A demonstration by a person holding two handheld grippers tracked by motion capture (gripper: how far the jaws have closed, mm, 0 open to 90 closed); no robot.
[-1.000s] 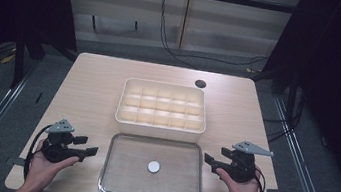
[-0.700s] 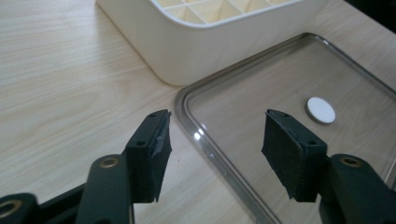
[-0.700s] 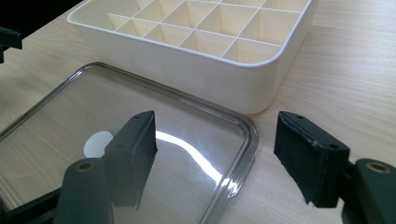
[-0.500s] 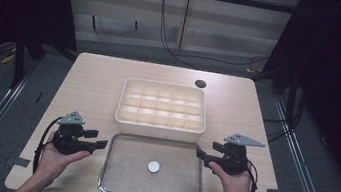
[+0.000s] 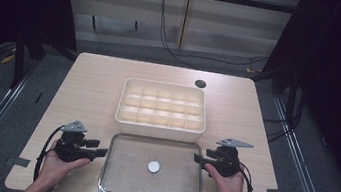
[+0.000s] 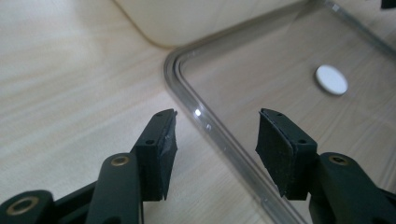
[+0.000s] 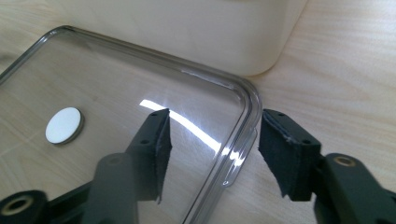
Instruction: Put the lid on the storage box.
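You have one clear lid point(image 5: 153, 168) lying flat on the wooden worktop point(image 5: 93, 90), at the near edge, with one small white disc point(image 5: 153, 166) at its middle. Just behind it, touching or nearly touching its far rim, stands one cream divided box point(image 5: 162, 104); its cells run in three rows of five, fifteen in all. One dark round spot point(image 5: 200, 84) sits on the worktop beyond the box's right corner.

Your left gripper point(image 5: 100, 152) is held in your left hand point(image 5: 61, 161) at the lid's left edge. In the left gripper view its jaws stand wide apart, one on each side of the lid's raised rim point(image 6: 224, 135), gripping nothing.

Your right gripper point(image 5: 197, 157) is held in your right hand point(image 5: 227, 180) at the lid's right edge. In the right gripper view its jaws are equally wide open and straddle the rim near the lid's far right corner point(image 7: 247, 98), one jaw over the clear panel, the other over bare wood; they hold nothing. The disc point(image 7: 64, 125) lies well to the left.
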